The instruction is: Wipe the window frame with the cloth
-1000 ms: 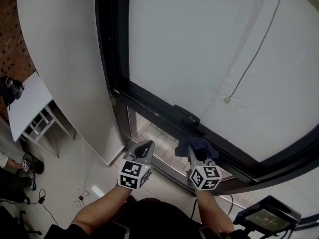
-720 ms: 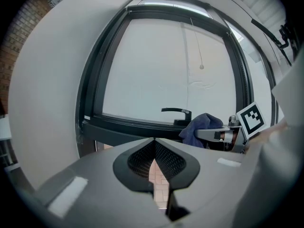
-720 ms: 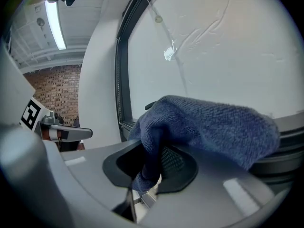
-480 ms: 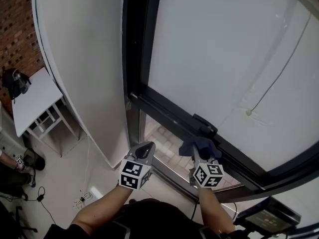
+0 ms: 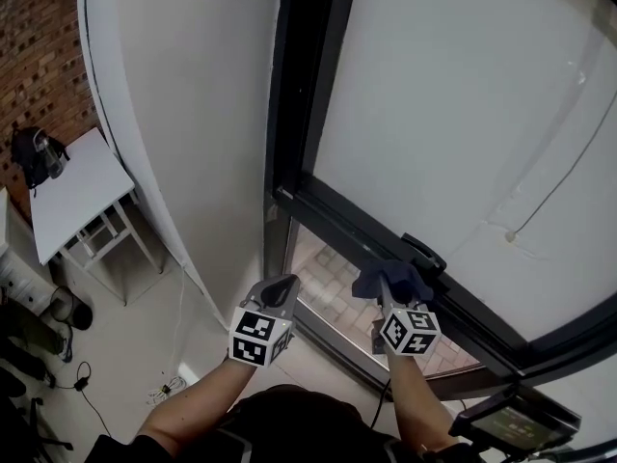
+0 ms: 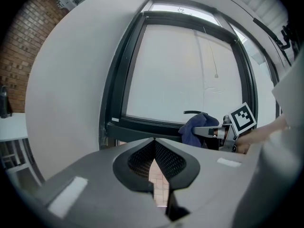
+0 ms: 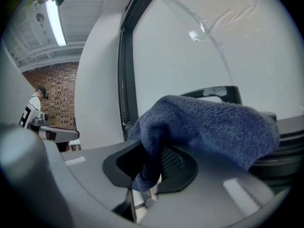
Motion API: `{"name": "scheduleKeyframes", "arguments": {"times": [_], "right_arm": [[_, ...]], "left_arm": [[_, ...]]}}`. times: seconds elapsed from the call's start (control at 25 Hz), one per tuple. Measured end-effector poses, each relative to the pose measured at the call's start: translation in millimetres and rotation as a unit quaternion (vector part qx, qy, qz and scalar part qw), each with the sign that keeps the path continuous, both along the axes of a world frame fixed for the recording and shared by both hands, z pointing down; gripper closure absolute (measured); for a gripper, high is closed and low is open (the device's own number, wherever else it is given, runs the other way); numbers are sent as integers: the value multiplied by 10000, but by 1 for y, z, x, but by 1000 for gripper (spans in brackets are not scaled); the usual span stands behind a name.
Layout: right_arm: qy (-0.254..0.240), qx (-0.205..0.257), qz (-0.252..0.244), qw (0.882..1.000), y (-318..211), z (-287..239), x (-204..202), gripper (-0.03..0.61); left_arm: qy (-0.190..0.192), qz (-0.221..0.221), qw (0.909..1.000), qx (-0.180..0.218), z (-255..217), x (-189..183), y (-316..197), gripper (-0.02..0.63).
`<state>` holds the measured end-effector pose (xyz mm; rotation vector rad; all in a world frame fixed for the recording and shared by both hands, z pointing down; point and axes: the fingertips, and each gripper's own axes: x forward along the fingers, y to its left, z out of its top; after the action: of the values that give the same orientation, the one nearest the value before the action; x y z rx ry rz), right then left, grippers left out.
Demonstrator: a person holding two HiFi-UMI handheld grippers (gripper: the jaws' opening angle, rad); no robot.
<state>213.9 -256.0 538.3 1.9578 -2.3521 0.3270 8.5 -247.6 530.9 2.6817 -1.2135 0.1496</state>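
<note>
The black window frame (image 5: 318, 205) runs down the left of a white pane and along its lower rail, with a black handle (image 5: 424, 255) on that rail. My right gripper (image 5: 386, 285) is shut on a blue cloth (image 5: 390, 278), which sits against the lower rail just below the handle. The cloth (image 7: 209, 122) drapes over the right jaws and hides them. My left gripper (image 5: 280, 287) hangs shut and empty to the left, below the frame's corner. In the left gripper view the cloth (image 6: 194, 127) and frame (image 6: 142, 125) lie ahead.
A curved white wall panel (image 5: 183, 133) stands left of the frame. A white table (image 5: 72, 196) and cables are on the floor at the far left. Below the rail, brick paving (image 5: 333, 287) shows through lower glass. A blind cord (image 5: 569, 172) hangs over the pane. A dark device (image 5: 506, 422) sits bottom right.
The view has swung so the frame sits further right and lower. Both grippers keep their places below the rail; the cloth stays pressed by the handle.
</note>
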Motion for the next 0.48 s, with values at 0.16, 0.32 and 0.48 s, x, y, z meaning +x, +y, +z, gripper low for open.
{"name": "scheduleKeyframes", "arguments": {"times": [0.16,0.32,0.48], "right_arm": [[21,-15,-5,10000,-11,0,-13,511],[-42,-119,-33,9999,-24,0,-22,511],[-8,-163,-97,9998,-30,1,-29,511]], "left_arm": [[7,-25,10000,13,0,-16,-7,620],[31,-86,10000,1,-1,-25,-14,620],[66,-94,9999,27,-5,-30,-17,620]]}}
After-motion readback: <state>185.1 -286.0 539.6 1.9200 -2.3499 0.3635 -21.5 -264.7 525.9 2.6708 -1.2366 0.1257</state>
